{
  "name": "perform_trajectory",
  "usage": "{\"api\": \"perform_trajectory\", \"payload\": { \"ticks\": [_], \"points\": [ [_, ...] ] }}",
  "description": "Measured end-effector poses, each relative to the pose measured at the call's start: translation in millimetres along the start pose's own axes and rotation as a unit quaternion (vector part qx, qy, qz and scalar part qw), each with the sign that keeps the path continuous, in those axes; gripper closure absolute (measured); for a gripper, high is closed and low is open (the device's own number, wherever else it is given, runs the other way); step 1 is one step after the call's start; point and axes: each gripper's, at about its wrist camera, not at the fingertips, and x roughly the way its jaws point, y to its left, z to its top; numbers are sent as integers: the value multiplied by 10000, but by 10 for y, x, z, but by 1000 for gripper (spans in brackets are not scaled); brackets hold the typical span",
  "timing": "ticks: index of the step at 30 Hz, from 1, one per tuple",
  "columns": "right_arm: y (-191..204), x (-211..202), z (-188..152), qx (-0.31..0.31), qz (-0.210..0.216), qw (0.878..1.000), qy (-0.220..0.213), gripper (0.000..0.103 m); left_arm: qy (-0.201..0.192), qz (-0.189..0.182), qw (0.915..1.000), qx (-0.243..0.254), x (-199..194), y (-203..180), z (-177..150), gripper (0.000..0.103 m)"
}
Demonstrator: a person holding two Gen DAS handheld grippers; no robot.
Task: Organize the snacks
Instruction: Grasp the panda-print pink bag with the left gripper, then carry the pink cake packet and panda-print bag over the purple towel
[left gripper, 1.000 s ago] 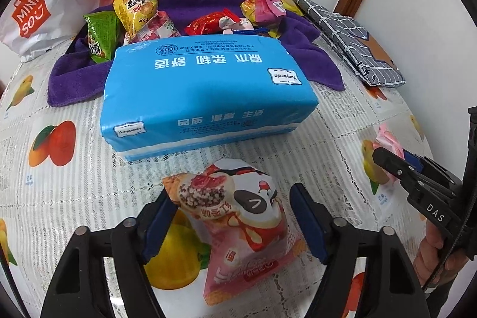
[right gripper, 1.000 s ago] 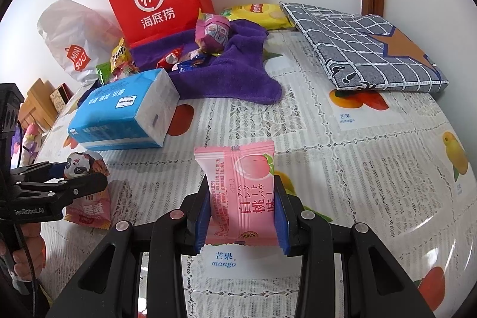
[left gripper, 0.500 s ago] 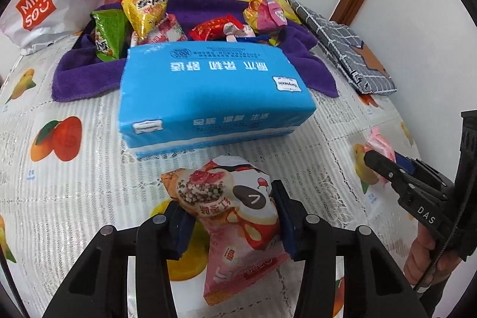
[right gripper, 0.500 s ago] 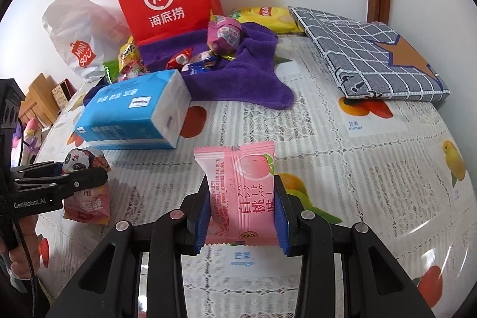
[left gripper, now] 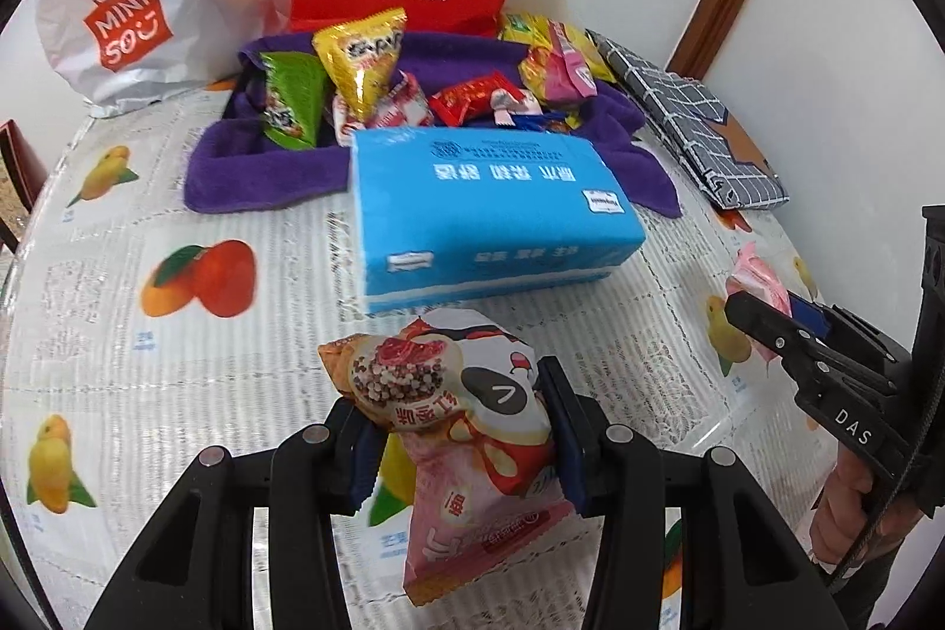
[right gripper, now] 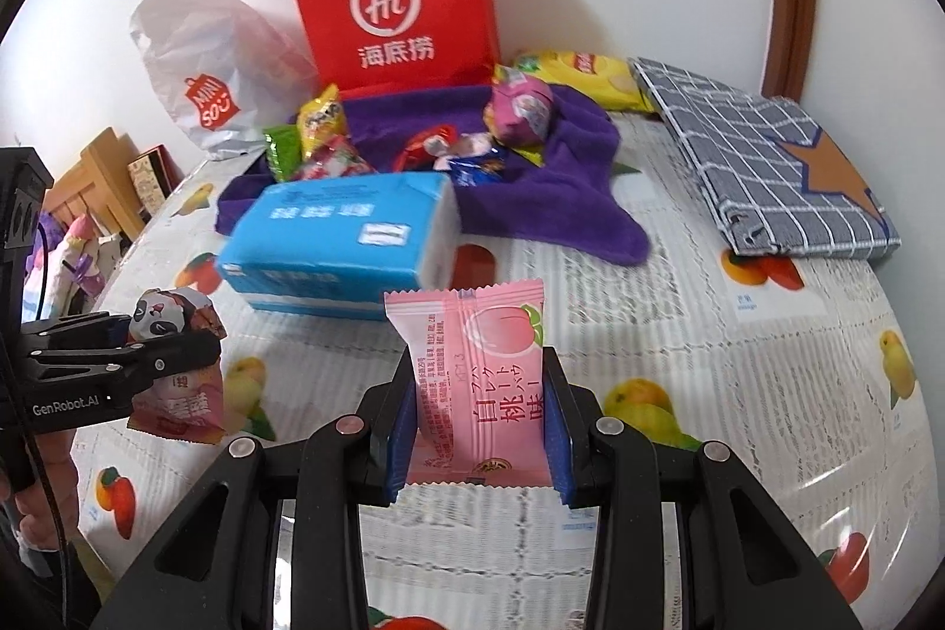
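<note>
Two snacks gripped, one per gripper. Left wrist: left gripper [left gripper: 458, 438] now clamped on panda bag [left gripper: 466, 423], jaws open around it a second ago; bag lifted off worktop [left gripper: 88, 346], nearer blue pack [left gripper: 490, 211]. Right gripper [left gripper: 762, 311] at right edge, pink packet in it. Right wrist: right gripper [right gripper: 478, 423] fully shut on peach packet [right gripper: 478, 382], upright, raised. Pile on purple towel [right gripper: 567, 193] beyond blue pack. Likely both pickups done, carry to pile next.

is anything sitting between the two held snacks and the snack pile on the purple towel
Yes: the blue tissue pack lies on the table between the panda snack bag, the pink peach packet and the purple towel.
</note>
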Motion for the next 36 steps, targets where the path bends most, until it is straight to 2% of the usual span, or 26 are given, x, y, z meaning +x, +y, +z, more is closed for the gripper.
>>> {"api": "perform_trajectory", "payload": {
  "ticks": [18, 23, 36],
  "points": [
    [510, -239, 297, -346, 126, 9990, -242, 66, -347, 66, 9992, -193, -452, 298, 75, 58],
    [528, -286, 349, -399, 91, 9988, -279, 66, -351, 203, 9991, -100, -514, 329, 163, 58],
    [463, -392, 568, -334, 76, 9985, -420, 66, -570, 144, 9983, -34, -715, 285, 426, 58]
  ]
}}
